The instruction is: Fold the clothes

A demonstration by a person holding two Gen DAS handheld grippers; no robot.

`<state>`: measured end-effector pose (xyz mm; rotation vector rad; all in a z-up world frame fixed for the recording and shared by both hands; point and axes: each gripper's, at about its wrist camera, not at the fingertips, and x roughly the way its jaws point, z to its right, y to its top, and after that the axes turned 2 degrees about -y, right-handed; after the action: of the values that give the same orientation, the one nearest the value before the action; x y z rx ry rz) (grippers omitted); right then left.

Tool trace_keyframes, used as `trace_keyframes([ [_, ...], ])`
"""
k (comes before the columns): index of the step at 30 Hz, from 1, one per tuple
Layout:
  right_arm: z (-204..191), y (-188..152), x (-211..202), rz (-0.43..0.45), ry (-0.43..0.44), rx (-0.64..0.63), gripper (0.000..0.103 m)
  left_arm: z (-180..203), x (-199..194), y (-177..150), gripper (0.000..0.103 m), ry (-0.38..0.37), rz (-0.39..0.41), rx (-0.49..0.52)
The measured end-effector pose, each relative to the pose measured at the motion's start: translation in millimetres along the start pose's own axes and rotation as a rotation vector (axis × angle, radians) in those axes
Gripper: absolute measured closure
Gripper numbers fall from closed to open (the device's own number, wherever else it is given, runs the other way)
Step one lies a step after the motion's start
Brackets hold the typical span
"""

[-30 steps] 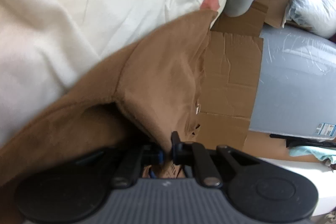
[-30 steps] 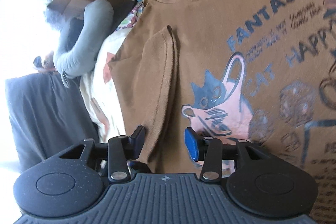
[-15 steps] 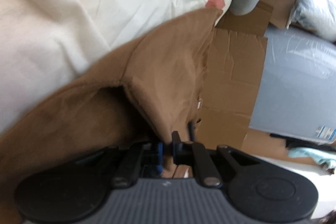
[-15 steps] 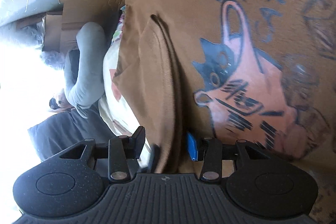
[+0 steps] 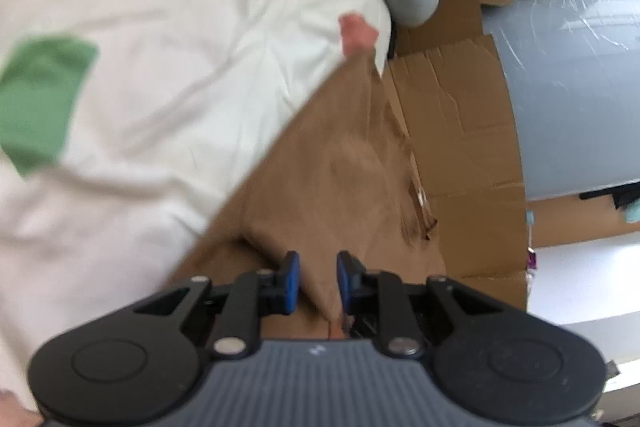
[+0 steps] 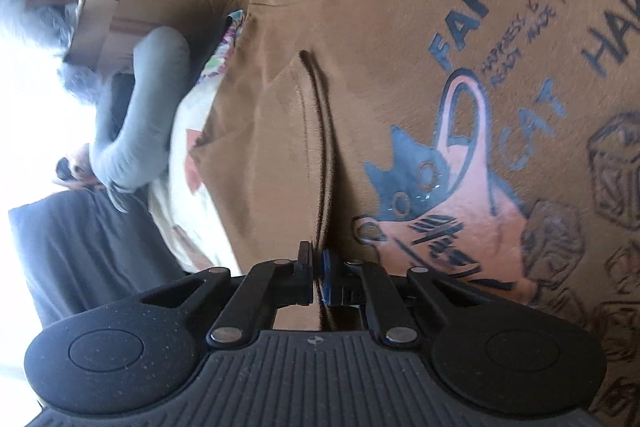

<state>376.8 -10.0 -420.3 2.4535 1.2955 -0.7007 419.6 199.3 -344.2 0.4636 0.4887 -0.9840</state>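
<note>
Right wrist: fingers (image 6: 308, 265) pinching T-shirt (image 6: 400, 75).

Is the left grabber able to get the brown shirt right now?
Probably yes. The left gripper is open with a fold of the brown shirt already lying between its fingers, and nothing blocks it.

The brown T-shirt (image 6: 400, 39) is printed with "FANTAS…", "CAT" and "HAP…", smaller lines unreadable.
</note>
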Motion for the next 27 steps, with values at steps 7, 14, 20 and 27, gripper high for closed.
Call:
trace_keyframes([
  [7, -2, -1, -15, 0.042, -0.062, -0.048, 0.099, 12, -8, 16, 0.082, 0.066, 0.048, 0.091],
  [14, -20, -5, -24, 0.041, -0.042, -0.165, 0.098, 23, 10, 13, 0.082, 0.129, -0.001, 0.212],
  [20, -33, -21, -8, -0.025, 0.005, -0.23, 0.098, 19, 21, 12, 0.082, 0.138, -0.025, 0.231],
  [27, -30, -36, 10, -0.088, -0.073, -0.299, 0.098, 17, 16, 16, 0.089, 0.203, -0.034, 0.292],
])
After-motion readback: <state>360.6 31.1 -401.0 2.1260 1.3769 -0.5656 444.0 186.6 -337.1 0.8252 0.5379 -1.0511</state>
